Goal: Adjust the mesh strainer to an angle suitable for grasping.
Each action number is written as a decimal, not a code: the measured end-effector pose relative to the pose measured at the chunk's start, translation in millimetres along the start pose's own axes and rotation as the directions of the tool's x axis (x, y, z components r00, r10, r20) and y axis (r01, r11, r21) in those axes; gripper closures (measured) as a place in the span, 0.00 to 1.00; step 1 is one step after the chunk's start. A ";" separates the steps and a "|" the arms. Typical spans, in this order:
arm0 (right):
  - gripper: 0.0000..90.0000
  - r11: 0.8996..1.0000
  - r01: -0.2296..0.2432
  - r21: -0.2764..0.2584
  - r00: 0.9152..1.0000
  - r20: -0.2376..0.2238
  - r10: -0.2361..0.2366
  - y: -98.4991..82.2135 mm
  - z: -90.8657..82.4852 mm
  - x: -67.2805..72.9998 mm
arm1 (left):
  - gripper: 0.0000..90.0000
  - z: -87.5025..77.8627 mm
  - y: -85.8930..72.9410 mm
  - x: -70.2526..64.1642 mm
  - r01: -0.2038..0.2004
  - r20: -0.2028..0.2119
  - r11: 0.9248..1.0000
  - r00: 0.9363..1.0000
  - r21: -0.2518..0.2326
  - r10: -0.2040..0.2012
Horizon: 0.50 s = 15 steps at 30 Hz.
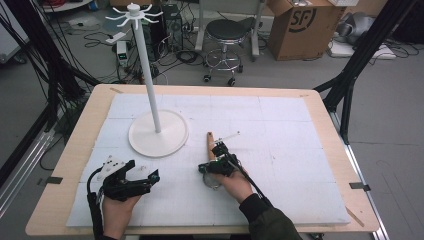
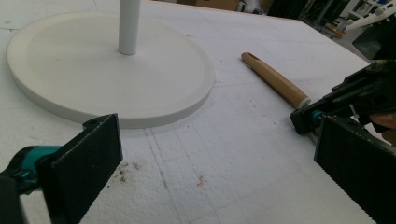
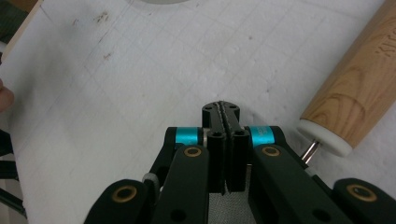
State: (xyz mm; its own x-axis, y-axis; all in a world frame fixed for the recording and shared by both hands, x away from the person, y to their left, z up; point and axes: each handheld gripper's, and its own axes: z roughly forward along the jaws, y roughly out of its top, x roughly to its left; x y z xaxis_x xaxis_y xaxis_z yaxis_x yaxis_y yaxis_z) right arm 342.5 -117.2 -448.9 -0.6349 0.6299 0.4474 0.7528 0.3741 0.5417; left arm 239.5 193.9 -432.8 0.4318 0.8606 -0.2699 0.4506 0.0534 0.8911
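A small strainer lies on the white foam mat (image 1: 280, 150). Its wooden handle (image 1: 210, 144) (image 2: 275, 79) (image 3: 359, 79) points away from me, and its metal ring (image 1: 211, 181) and grey mesh (image 3: 227, 207) lie under my right hand. My right gripper (image 1: 219, 150) (image 3: 222, 109) is shut, jaws pressed flat together just left of the handle's white cap; I see nothing between its tips. My left gripper (image 1: 145, 171) (image 2: 215, 158) stands open low over the mat, holding nothing, aimed at the white stand's round base (image 1: 158, 134) (image 2: 107, 65).
The stand's tall white pole (image 1: 149, 75) rises from the base to a ring of hooks (image 1: 134, 14). Bare mat stretches to the right and far side. Beyond the table's far edge are a stool (image 1: 226, 35) and a cardboard box (image 1: 300, 25).
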 end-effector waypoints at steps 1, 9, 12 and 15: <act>1.00 1.000 -0.004 0.002 1.000 -0.007 0.004 -1.8 -1.5 0.0 | 0.02 -0.2 0.0 0.2 0.002 0.000 1.000 1.000 0.001 -0.002; 1.00 1.000 -0.025 0.012 0.999 -0.022 0.025 -15.7 -12.2 -1.4 | 0.02 -1.1 -0.1 0.1 0.003 -0.011 1.000 1.000 -0.005 -0.003; 1.00 1.000 -0.027 0.005 0.999 -0.031 0.027 -20.3 -14.9 -3.5 | 0.02 -0.7 -0.3 0.2 0.003 -0.012 1.000 1.000 -0.003 -0.003; 1.00 0.999 -0.036 0.006 0.999 -0.040 0.036 -23.3 -17.4 -4.0 | 0.02 -0.7 -0.3 -0.2 0.004 -0.013 1.000 1.000 -0.004 -0.004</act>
State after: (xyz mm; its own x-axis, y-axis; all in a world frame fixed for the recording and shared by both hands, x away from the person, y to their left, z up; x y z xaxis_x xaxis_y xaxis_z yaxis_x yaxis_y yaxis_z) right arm 324.5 -140.2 -450.9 -0.6138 0.6152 0.4947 0.7760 0.3552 0.5211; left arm 238.7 194.0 -432.8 0.4198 0.8670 -0.2686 0.4491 0.0588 0.8916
